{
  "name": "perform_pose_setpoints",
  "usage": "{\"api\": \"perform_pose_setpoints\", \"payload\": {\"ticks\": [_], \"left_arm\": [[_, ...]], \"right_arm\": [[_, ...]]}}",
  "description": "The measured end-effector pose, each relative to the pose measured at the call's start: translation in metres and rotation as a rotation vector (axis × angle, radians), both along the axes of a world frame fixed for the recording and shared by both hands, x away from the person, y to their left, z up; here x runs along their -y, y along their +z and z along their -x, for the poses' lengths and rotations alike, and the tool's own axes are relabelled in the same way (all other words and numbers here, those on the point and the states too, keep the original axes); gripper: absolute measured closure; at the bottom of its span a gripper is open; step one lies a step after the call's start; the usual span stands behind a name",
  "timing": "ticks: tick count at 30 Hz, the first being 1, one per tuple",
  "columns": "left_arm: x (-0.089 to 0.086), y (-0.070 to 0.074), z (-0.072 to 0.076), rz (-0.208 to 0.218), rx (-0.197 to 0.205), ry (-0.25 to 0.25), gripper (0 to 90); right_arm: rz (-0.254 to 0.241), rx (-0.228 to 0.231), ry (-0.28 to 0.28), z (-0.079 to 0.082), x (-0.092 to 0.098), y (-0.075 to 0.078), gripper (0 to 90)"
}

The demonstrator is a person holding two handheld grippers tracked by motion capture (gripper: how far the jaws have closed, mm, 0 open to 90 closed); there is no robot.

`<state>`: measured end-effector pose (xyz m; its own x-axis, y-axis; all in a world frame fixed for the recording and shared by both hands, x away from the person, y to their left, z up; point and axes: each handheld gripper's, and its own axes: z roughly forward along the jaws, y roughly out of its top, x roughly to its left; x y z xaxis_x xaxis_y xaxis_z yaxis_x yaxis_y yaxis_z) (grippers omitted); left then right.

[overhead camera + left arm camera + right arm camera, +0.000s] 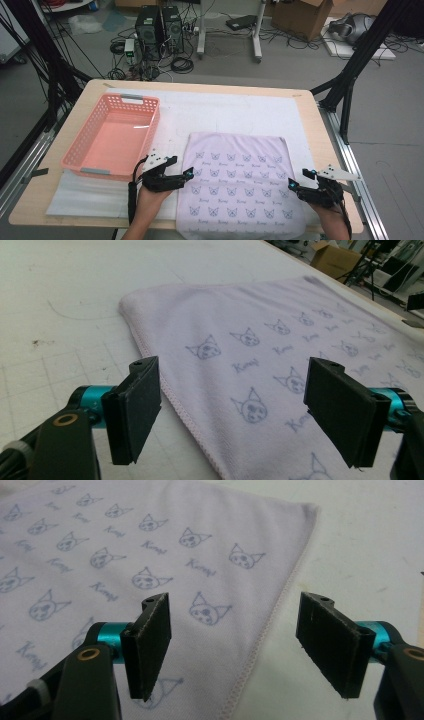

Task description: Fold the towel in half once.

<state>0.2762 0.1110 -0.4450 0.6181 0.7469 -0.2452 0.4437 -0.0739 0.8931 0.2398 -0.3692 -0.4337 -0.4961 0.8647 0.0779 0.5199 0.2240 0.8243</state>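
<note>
High view: a pale wooden desk (320, 130) under a white mat (240, 112), seen from the person's side. A lilac towel (240, 182) printed with small cat faces lies flat and folded on the mat, filling the desk from the centre toward 5 o'clock, its near edge hanging just over the desk's front edge. A pink plastic basket (152, 131) sits at 9 o'clock, just beside the towel's left edge and not touching it.

The left gripper (189, 173) sits at the towel's left edge, about 7 o'clock; the right gripper (291, 184) sits at the towel's right edge, about 4 o'clock. A hand holds each from the bottom of the frame.

Left gripper view: the fingers (137, 407) stand wide apart — one over bare mat, the other over the towel, with the stitched hem running between them. Nothing is clamped.

Right gripper view: the fingers (150, 642) are likewise wide apart, straddling the towel's hem — one above the printed cloth, one above the mat. They grip nothing.
</note>
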Motion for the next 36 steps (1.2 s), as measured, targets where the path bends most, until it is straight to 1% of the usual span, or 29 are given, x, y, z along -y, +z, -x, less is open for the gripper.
{"api": "perform_pose_setpoints", "payload": {"ticks": [2,3,5,6,7,8,10,15,16,17,19,21,22,23,24,25,27,28,29,32,33,34,35,36], "left_arm": [[0.0,-0.001,-0.003,-0.012,-0.006,-0.002,24.0],[0.0,-0.002,-0.005,-0.014,-0.019,-0.004,24.7],[0.0,-0.004,-0.01,-0.005,-0.04,0.0,25.0],[0.0,-0.005,-0.012,-0.011,-0.043,0.004,25.3],[0.001,-0.005,-0.014,-0.014,-0.045,0.009,25.3],[0.001,-0.005,-0.017,-0.01,-0.05,0.013,25.6],[0.003,-0.004,-0.021,-0.028,-0.048,0.016,25.9],[0.007,0.002,-0.031,-0.016,-0.045,0.021,26.9],[0.008,0.002,-0.034,-0.032,-0.055,0.019,27.4],[0.01,0.003,-0.038,-0.052,-0.063,0.029,27.4],[0.014,0.004,-0.044,-0.064,-0.066,0.039,28.5],[0.017,0.002,-0.05,-0.053,-0.074,0.058,29.4],[0.017,0.0,-0.052,-0.047,-0.087,0.062,30.3],[0.018,-0.003,-0.055,-0.058,-0.103,0.077,31.3],[0.018,-0.006,-0.057,-0.079,-0.11,0.092,31.5],[0.018,-0.007,-0.059,-0.083,-0.134,0.113,32.6],[0.016,-0.007,-0.062,-0.075,-0.143,0.142,35.2],[0.016,-0.007,-0.064,-0.1,-0.147,0.144,35.4],[0.017,-0.006,-0.065,-0.134,-0.145,0.147,35.7],[0.022,-0.005,-0.072,-0.15,-0.158,0.147,37.2],[0.024,-0.005,-0.074,-0.168,-0.157,0.142,38.0],[0.026,-0.006,-0.075,-0.175,-0.159,0.142,38.5],[0.029,-0.007,-0.076,-0.184,-0.154,0.148,39.0],[0.03,-0.006,-0.077,-0.197,-0.154,0.143,40.3]], "right_arm": [[0.004,-0.008,0.0,-0.003,0.0,-0.001,29.4],[0.005,-0.01,0.0,-0.006,0.001,-0.001,29.4],[0.005,-0.019,-0.007,-0.011,0.001,-0.001,29.5],[0.004,-0.021,-0.009,-0.014,0.001,-0.002,29.5],[0.003,-0.033,-0.014,-0.016,0.001,-0.002,29.5],[0.008,-0.029,-0.014,-0.02,0.001,-0.003,29.6],[0.009,-0.045,-0.013,-0.027,0.001,-0.004,29.8],[0.005,-0.053,-0.013,-0.041,-0.001,-0.004,31.5],[0.005,-0.055,-0.014,-0.043,-0.002,-0.004,31.8],[0.01,-0.058,-0.014,-0.046,-0.002,-0.004,32.5],[0.02,-0.07,-0.017,-0.054,-0.004,-0.004,33.8],[0.026,-0.085,-0.035,-0.061,-0.004,-0.005,34.6],[0.03,-0.091,-0.045,-0.065,-0.004,-0.006,34.6],[0.031,-0.098,-0.056,-0.067,-0.004,-0.006,35.0],[0.028,-0.101,-0.067,-0.07,-0.003,-0.006,35.1],[0.027,-0.105,-0.072,-0.072,-0.002,-0.007,35.1],[0.044,-0.12,-0.091,-0.077,-0.001,-0.008,35.0],[0.044,-0.125,-0.097,-0.079,-0.001,-0.01,35.1],[0.046,-0.134,-0.1,-0.081,-0.001,-0.011,35.2],[0.063,-0.144,-0.106,-0.084,-0.003,-0.012,37.5],[0.068,-0.142,-0.109,-0.085,-0.003,-0.012,38.9],[0.071,-0.142,-0.117,-0.086,-0.004,-0.012,40.7],[0.081,-0.141,-0.115,-0.087,-0.004,-0.011,42.1],[0.087,-0.138,-0.111,-0.088,-0.004,-0.011,43.6]]}}
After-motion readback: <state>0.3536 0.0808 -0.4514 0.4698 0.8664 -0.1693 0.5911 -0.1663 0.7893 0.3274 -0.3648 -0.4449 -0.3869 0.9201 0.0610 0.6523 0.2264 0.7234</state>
